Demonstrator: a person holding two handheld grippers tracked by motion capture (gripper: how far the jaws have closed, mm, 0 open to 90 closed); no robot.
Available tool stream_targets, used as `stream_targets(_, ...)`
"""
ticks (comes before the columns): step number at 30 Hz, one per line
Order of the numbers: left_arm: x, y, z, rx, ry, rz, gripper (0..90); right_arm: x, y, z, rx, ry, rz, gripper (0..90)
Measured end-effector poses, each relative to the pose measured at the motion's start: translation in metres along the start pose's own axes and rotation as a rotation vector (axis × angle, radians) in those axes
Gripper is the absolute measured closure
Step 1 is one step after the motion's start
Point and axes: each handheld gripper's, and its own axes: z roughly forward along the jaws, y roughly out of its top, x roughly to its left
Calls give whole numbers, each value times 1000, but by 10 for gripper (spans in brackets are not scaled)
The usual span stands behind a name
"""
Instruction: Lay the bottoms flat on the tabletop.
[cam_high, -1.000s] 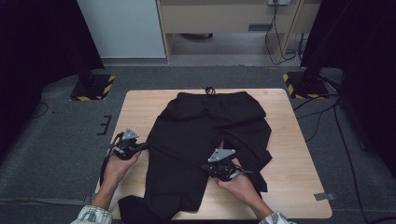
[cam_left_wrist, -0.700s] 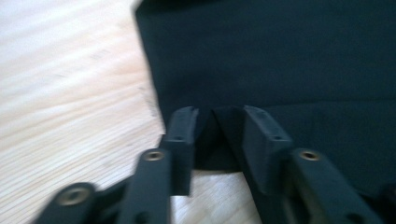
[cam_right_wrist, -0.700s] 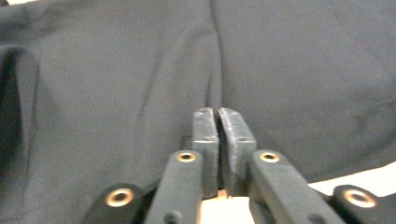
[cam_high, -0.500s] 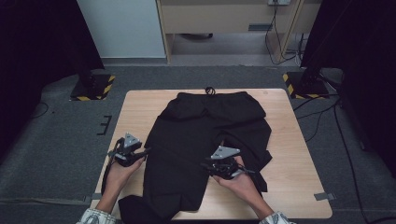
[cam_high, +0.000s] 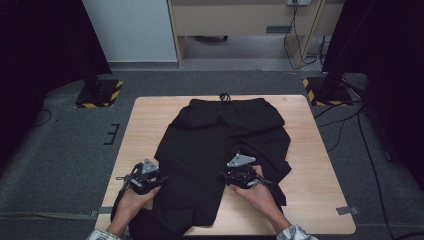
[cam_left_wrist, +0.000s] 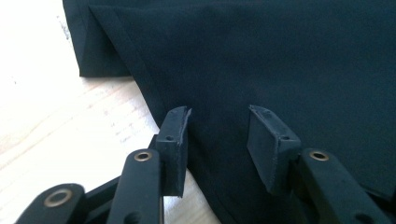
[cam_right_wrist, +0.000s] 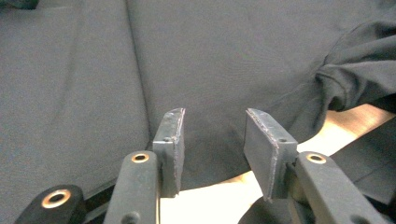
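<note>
With both the left gripper (cam_left_wrist: 218, 142) and the right gripper (cam_right_wrist: 214, 147) having just been opening and now standing apart over the black trousers (cam_high: 225, 145) on the table (cam_high: 310, 150) — nothing pinched — a hasty regrip is risking bunching the cloth.

Black trousers (cam_high: 220, 145) of matt, smooth woven cloth; table (cam_high: 145, 120) of pale, smooth-grained wood.
</note>
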Motion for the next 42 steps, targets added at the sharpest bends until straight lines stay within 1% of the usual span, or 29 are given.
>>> stream_targets(3,-2,-2,-4,17,7,14,624,-1,-2,3,20,-3,-2,570)
stream_targets(6,-6,-7,-10,29,11,35,650,-2,-3,3,14,-5,0,568)
stream_targets(9,-10,-13,-18,49,26,62,655,-6,-2,4,11,-5,8,563)
stream_targets(12,-11,-21,-27,59,22,66,667,-9,-1,6,12,-9,16,561)
stream_targets(16,-13,-31,-37,72,21,69,676,-11,2,9,13,-9,14,554)
stream_targets(17,-13,-33,-39,76,18,73,681,-11,2,9,14,-10,15,551)
stream_targets(18,-14,-35,-41,79,11,68,683,-11,2,10,15,-11,17,550)
stream_targets(22,-13,-41,-48,90,8,74,687,-8,4,9,9,-9,11,531)
stream_targets(25,-12,-43,-51,94,10,85,688,-2,8,8,-7,2,0,523)
stream_targets(26,-12,-44,-51,97,18,86,687,0,9,8,-10,9,1,516)
stream_targets(27,-10,-44,-51,96,15,79,686,3,10,8,-9,18,-4,510)
stream_targets(29,-5,-43,-49,83,1,49,675,8,10,10,-4,30,-15,499)
stream_targets(30,-2,-41,-47,78,-3,44,674,11,11,11,-1,34,-21,491)
stream_targets(32,2,-37,-41,62,18,46,665,14,11,13,6,44,-28,478)
stream_targets(33,4,-34,-37,50,13,37,655,16,11,14,8,46,-34,471)
stream_targets(35,5,-31,-32,41,3,35,647,18,11,16,13,48,-39,457)
stream_targets(36,5,-30,-32,38,-2,33,659,20,10,17,24,53,-43,448)
stream_targets(38,1,-32,-34,42,-8,51,691,22,8,17,19,55,-43,449)
stream_targets(40,-4,-36,-39,51,-32,60,734,22,7,16,20,66,-52,450)
stream_targets(42,-10,-41,-45,64,-57,77,752,23,6,14,21,75,-57,449)
